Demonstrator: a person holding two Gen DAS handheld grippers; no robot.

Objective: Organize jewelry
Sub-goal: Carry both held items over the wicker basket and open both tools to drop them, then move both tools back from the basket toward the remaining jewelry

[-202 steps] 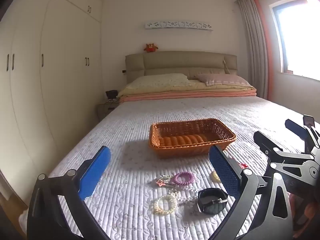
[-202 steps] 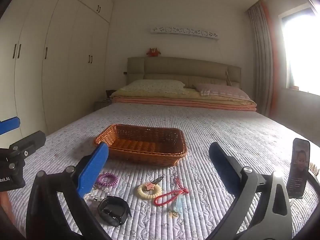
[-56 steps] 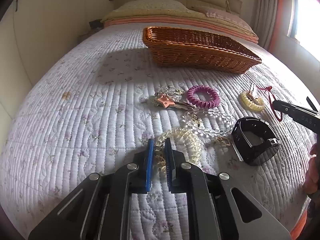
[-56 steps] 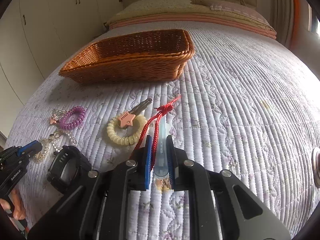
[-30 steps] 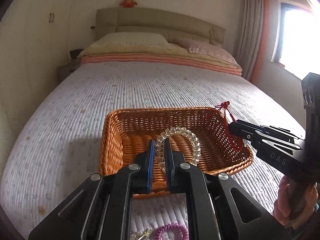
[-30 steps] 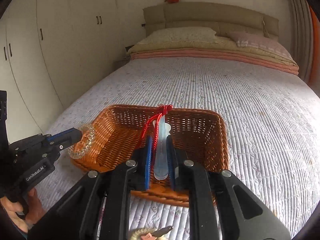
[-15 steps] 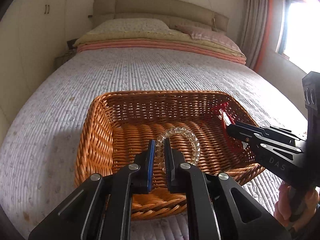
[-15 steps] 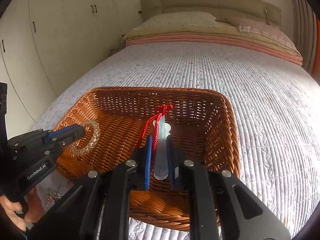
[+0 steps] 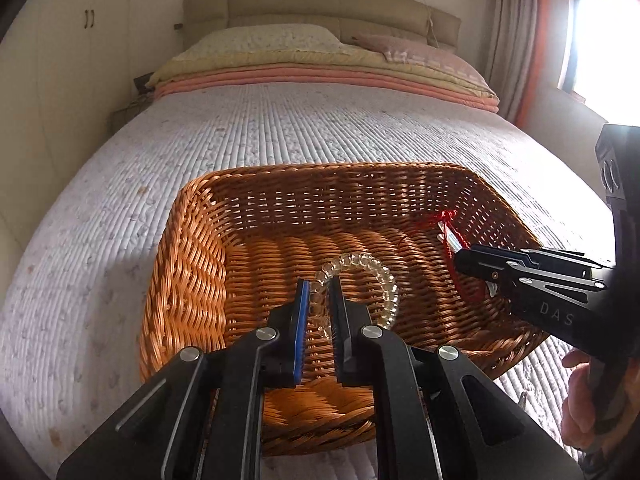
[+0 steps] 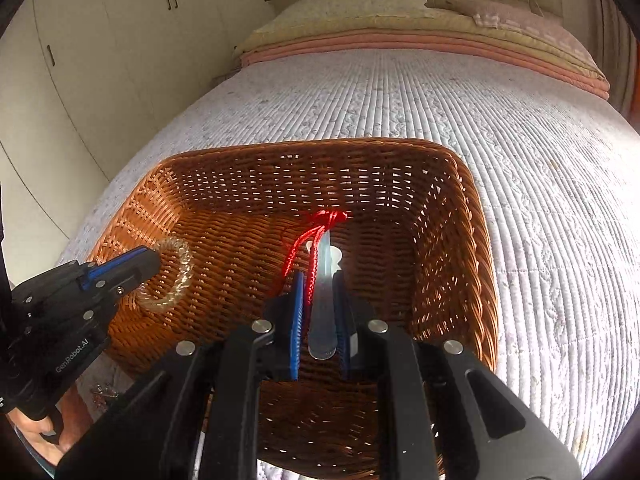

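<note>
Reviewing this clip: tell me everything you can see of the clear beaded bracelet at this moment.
The clear beaded bracelet is a closed ring of translucent, faintly yellowish beads that look like glass or plastic. One side of the ring is between the pads of the left claw, whose jaws are opening; the rest arcs forward and to the right, free. It hangs inside the wicker basket, over the woven floor, toward its left side in the right wrist view. Whether it touches the floor cannot be told.

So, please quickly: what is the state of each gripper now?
Left gripper: jaws opening, the clear bead bracelet still between the pads, over the basket.
Right gripper: shut on the red cord pendant.
</note>
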